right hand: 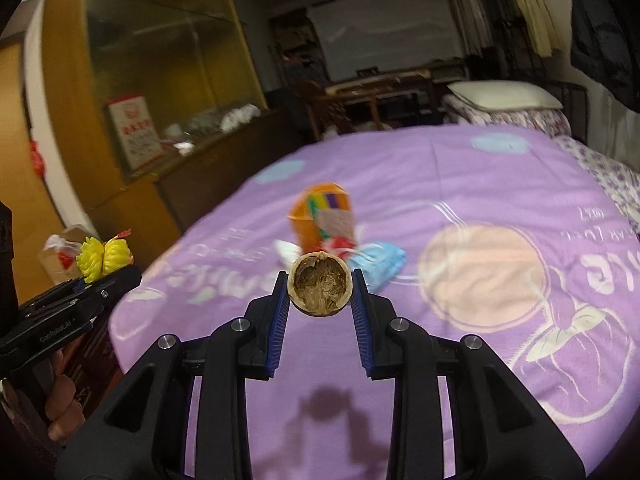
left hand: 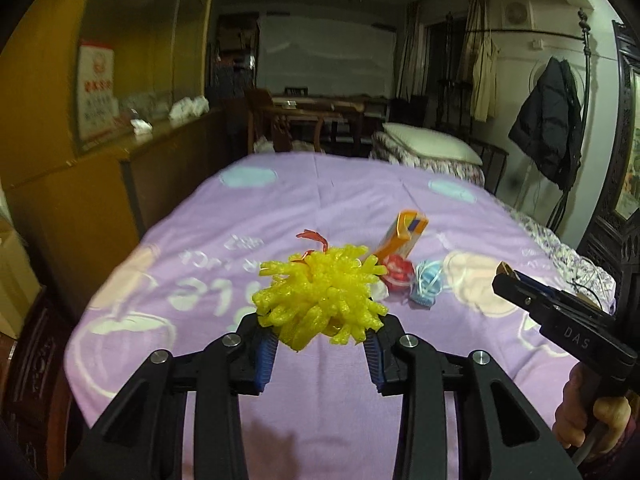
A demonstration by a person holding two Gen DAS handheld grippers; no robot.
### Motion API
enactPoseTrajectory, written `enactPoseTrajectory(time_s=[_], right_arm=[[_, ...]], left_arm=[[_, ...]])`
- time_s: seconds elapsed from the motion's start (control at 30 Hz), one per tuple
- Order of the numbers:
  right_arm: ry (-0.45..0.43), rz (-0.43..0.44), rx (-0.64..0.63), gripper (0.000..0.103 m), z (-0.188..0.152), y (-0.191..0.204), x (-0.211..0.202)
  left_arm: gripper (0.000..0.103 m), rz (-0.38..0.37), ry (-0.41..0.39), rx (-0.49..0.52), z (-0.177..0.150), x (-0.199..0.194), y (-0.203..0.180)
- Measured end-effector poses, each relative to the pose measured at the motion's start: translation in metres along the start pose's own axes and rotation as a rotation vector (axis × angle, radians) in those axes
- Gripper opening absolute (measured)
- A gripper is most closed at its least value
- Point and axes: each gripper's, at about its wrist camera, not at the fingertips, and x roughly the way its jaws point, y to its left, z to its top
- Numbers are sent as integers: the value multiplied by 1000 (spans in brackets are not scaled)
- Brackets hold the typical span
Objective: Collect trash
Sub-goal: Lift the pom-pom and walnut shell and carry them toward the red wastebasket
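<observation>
Left wrist view first: the left gripper (left hand: 322,322) fills the bottom of the frame, above the purple bedsheet (left hand: 460,220).
Left gripper: its jaws are clamped on a yellow foam net (left hand: 320,300), the blue pads pressing into its lower edge from both sides.
Foam net: it is bunched into a frilly ball, clear of the sheet, with a bit of red ribbon (left hand: 314,238) showing behind its top.
Trash on the bed: beyond the net lie an orange carton (left hand: 402,236) tilted on its side, a red wrapper (left hand: 398,276) touching the carton's near end, and a blue mask (left hand: 428,286) just right of the wrapper.
Right gripper: seen from the side at the right edge (left hand: 506,276), with something brown at its tip; a hand (left hand: 588,420) holds its handle.

Right wrist view: the right gripper (right hand: 320,294) points across the same bed.
Right gripper: narrowly set, its jaws pinch a walnut shell (right hand: 321,288) between the pads.
Shell: a half shell, hollow side facing the camera, held above the sheet; its shadow falls on the cloth below.
Pile behind: the carton (right hand: 324,216), wrapper (right hand: 338,244) and mask (right hand: 380,264) lie together past the shell.
Left gripper here: at the left edge (right hand: 102,276), carrying the yellow net (right hand: 104,258).
</observation>
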Motion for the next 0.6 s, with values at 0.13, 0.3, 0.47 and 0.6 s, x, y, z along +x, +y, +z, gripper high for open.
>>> enactPoseTrajectory(time_s=[0.13,0.3,0.47,0.6], right_arm=[[-34,64,-17,31,4,20,-22],[-69,127,-51,31,6,45,-48],[-98,181,-91,31,4,70,-73],[-103,227,-115,31,-3,86,-89]], left_arm=[[37,34,-55,1,1,-41,6],[37,88,-109,2,-1,-84,14],[37,154,-161,2,-9,-127,26],[38,201,-185,-6,-19,-155,39]])
